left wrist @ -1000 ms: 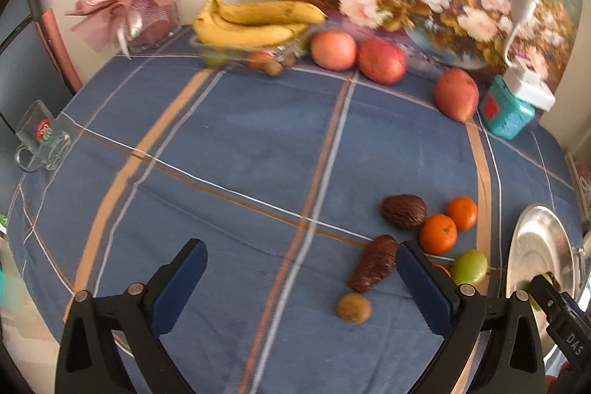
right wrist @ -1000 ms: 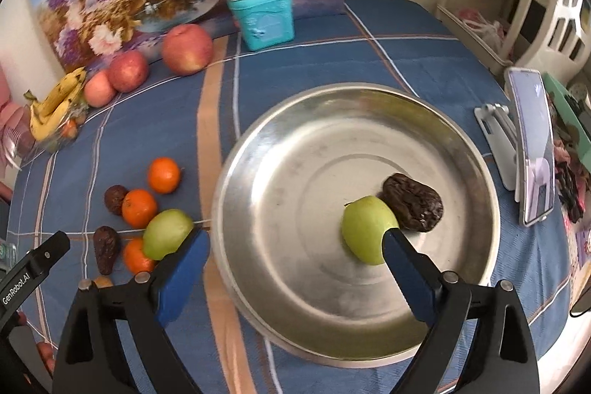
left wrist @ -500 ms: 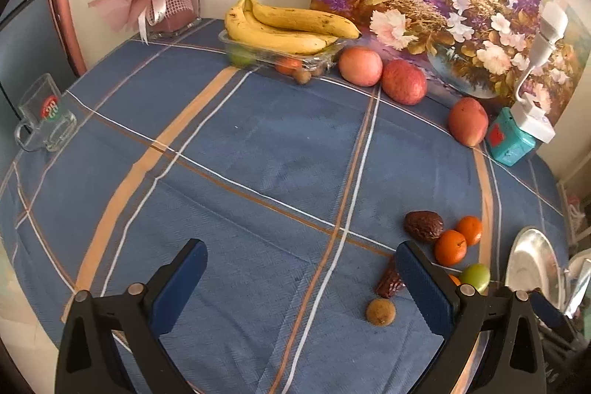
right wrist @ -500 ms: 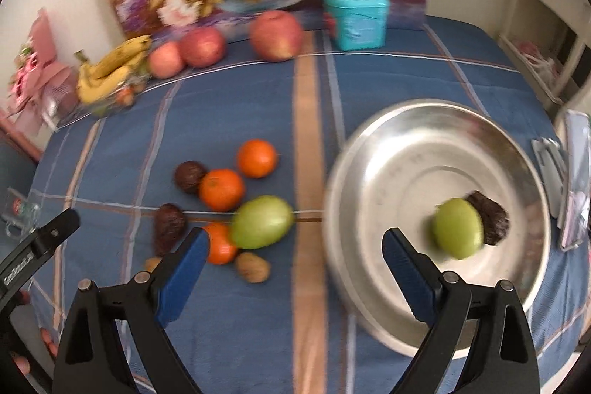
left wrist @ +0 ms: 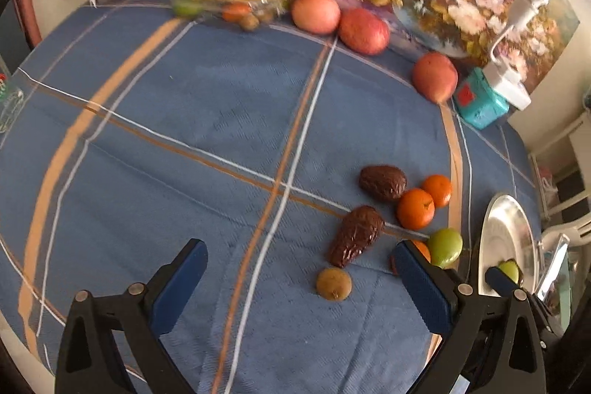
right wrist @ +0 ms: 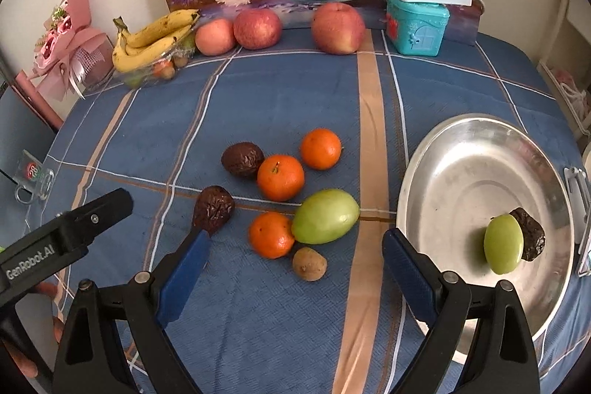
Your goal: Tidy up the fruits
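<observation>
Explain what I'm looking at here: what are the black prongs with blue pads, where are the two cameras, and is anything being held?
No robot arm is here. A person holds two handheld grippers, each with a fisheye camera looking forward along its blue-padded fingers. One picture comes from the left gripper, the other from the right gripper. Both are open and hold nothing.

On the blue striped tablecloth lie three tangerines, a green fruit, two dark wrinkled fruits and a small brown fruit. The metal plate already holds a green fruit and a dark one. At the back are bananas and three apples.
</observation>
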The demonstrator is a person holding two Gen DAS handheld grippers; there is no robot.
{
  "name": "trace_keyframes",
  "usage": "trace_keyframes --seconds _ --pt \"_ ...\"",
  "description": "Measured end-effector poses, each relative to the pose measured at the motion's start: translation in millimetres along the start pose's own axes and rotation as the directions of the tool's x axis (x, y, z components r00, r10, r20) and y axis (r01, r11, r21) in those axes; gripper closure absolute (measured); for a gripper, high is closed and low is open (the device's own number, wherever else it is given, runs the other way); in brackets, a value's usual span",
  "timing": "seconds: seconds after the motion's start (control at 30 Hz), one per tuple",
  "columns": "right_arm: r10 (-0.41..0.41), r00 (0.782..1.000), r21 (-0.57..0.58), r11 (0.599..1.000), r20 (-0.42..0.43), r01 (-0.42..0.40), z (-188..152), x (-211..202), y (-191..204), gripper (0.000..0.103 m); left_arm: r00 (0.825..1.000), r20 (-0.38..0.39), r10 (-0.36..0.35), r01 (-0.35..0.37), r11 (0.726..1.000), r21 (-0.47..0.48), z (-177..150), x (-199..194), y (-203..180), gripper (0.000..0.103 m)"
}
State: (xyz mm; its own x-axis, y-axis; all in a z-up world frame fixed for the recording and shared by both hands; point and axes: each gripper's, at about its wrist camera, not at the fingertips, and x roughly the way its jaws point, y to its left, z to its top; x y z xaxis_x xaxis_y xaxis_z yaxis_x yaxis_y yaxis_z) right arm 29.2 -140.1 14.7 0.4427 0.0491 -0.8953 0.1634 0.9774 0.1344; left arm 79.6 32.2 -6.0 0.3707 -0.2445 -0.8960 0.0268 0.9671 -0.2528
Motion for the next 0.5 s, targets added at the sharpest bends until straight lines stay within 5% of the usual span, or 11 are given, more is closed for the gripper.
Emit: trace_keyframes --seconds 0.13,0.23,0.5 --pt "-0.011 1.000 0.014 1.000 -0.018 0.011 0 5 -4 0.012 0.999 -0.036 -0.040 0.039 0.999 -0.011 -4 8 -4 0.010" --pt "-0.018 0.999 0.012 1.000 -0.036 0.018 -1 10 -7 0.031 0.995 -0.078 -0.066 0.065 0.998 -0.005 -8 17 -11 0.019" --pt "-0.003 0.995 0.003 1.000 -0.099 0.003 -8 25 -7 0.051 0.988 -0.135 -0.076 0.081 0.996 0.028 -14 31 -27 0.043"
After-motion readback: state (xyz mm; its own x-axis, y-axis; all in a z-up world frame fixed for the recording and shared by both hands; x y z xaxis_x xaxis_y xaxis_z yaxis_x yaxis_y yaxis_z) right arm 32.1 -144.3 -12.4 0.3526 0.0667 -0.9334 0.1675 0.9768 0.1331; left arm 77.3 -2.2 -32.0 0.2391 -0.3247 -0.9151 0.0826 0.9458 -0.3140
